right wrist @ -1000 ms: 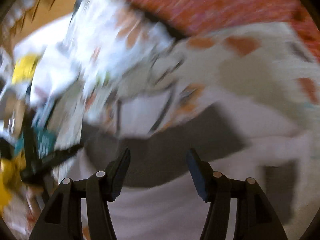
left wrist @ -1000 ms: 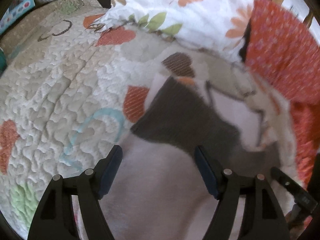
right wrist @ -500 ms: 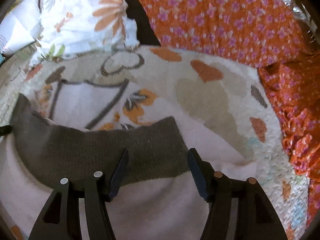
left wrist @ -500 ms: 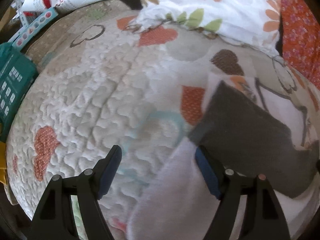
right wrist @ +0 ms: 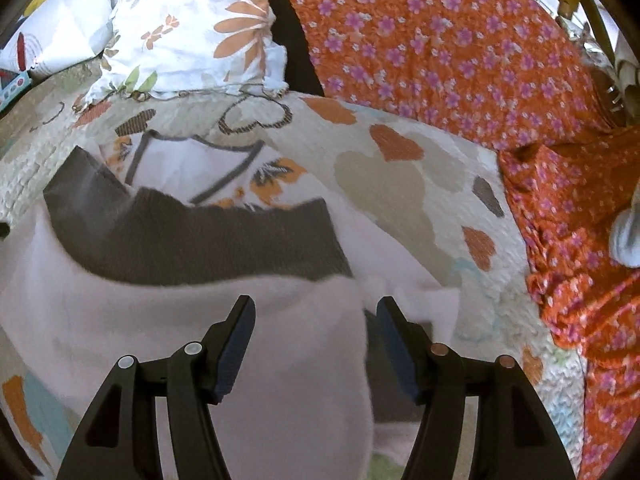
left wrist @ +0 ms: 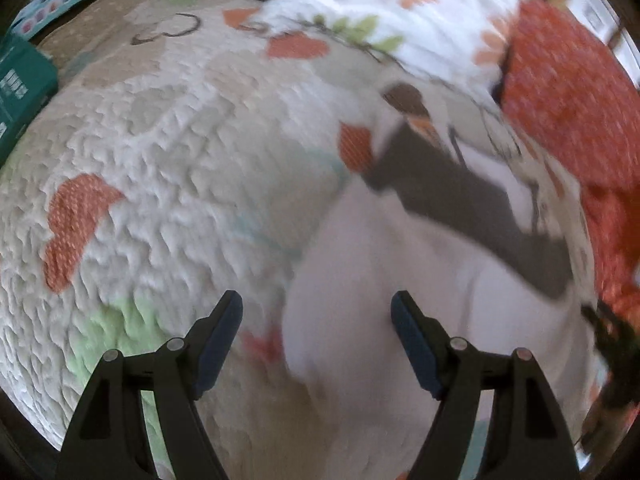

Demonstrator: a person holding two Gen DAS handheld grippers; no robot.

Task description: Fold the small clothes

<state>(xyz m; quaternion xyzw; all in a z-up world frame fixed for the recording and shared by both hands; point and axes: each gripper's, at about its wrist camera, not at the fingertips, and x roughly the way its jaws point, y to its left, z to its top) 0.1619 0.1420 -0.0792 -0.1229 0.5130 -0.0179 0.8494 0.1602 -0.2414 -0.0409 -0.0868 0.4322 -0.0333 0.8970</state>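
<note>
A small pale pink garment (left wrist: 380,264) with a dark grey ribbed band (left wrist: 460,200) lies on the quilted bedspread (left wrist: 180,140). My left gripper (left wrist: 316,304) is open above the garment's left edge, with nothing between its fingers. From the right wrist view the same pale garment (right wrist: 160,320) and its grey band (right wrist: 200,240) spread below my right gripper (right wrist: 316,306). That gripper is open and holds nothing, hovering over the garment's right part. Beyond the band lies a white top with grey trim and orange print (right wrist: 192,168).
A white floral pillow (right wrist: 192,28) and an orange flowered cloth (right wrist: 440,40) bound the far and right sides of the quilt (right wrist: 400,168). A teal box (left wrist: 20,88) sits off the bed's left edge. Bare quilt stretches to the left of the garment.
The left gripper moved left from over the garment's middle to its left edge. The right view swung out of a blurred turn and now looks steadily across the garment. Both stay open.
</note>
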